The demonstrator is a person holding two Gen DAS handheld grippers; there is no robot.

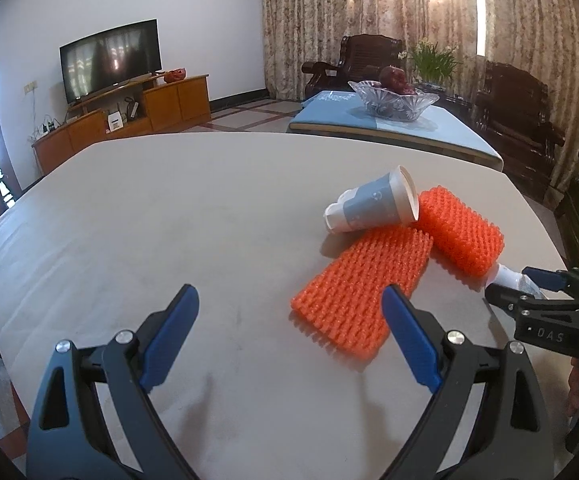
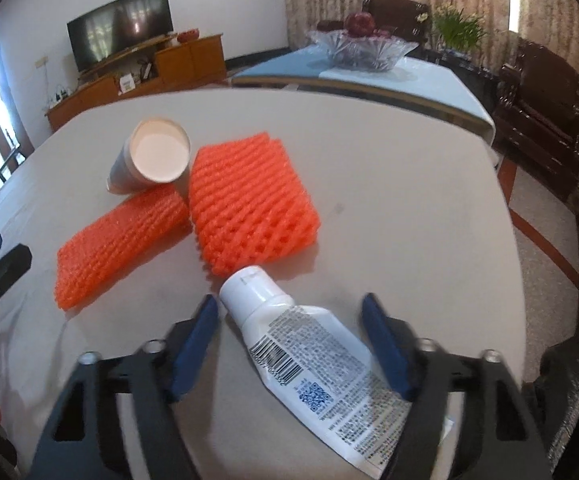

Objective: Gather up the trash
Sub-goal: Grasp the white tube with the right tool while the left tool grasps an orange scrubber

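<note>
Two handheld grippers over a pale grey tabletop (image 1: pixel 129 216) strewn with trash. Left gripper (image 1: pixel 289 312) hovering low above bare surface, jaws spread wide and holding nothing, its right blue finger (image 1: pixel 409 344) overlapping the near corner of a flat orange foam net (image 1: pixel 353 280) in the left wrist view; actual contact impossible to judge. Right gripper (image 2: pixel 289 320) poised over a white squeeze tube (image 2: pixel 309 344), jaws apart, one on each side of the tube's shoulder and neither pressing it; tube lying flat, white cap (image 2: pixel 249 286) pointing away and just beside, perhaps touching, the near edge of a thicker orange foam net (image 2: pixel 249 204). Printed back of the tube facing up, with barcode and a blue QR code. The two nets side by side, inner edges meeting, the flat one to the left. Paper cup (image 2: pixel 149 156) tipped on its side at the far end of the nets, grey-blue wall with white interior, open mouth toward the right gripper, rim leaning against the thicker net. Beyond the tabletop, a second table with a blue cover (image 1: pixel 409 128) carrying a glass bowl (image 1: pixel 393 102) of dark red fruit. Television (image 1: pixel 109 60) on a wooden cabinet (image 1: pixel 129 120) by the white wall, dark carved armchairs (image 1: pixel 513 108) before patterned curtains (image 1: pixel 409 20), green plant (image 1: pixel 433 60) between them.
</note>
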